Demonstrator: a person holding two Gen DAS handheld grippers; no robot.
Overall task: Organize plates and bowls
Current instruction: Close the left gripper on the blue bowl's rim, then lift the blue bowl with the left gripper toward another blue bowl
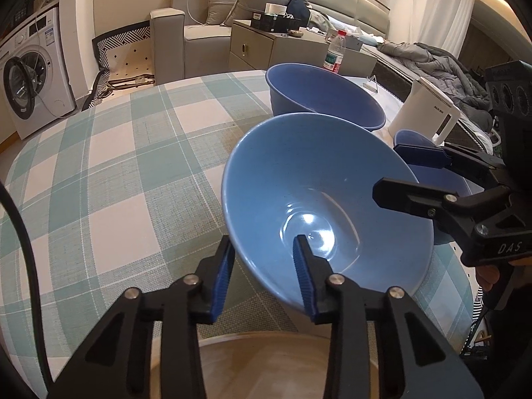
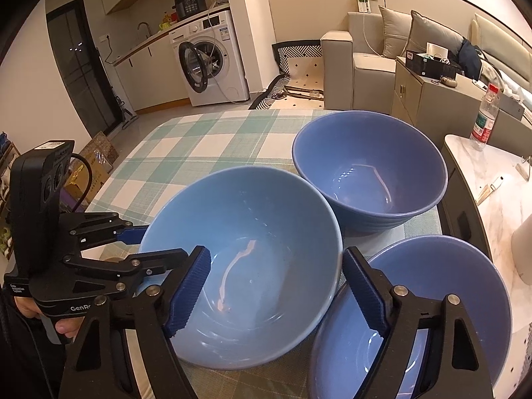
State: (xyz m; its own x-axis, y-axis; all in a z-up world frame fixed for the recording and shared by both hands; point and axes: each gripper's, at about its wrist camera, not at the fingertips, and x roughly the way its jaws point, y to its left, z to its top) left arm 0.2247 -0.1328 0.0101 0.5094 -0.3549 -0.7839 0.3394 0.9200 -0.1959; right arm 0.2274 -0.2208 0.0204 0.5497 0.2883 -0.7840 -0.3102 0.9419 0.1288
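Pinching light-blue bowl (image 1: 319, 193) rim, left tool (image 1: 266, 276) narrow; right tool (image 2: 276, 289) wide, straddling rim. Lift level.

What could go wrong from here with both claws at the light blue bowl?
1. The left claw straddles only the thin rim of the light blue bowl. Lifted that way, the glossy bowl could tip or slip out.
2. The open right claw has one finger inside that bowl and the other over the neighbouring bowl. Closing might pinch both rims or knock them together.
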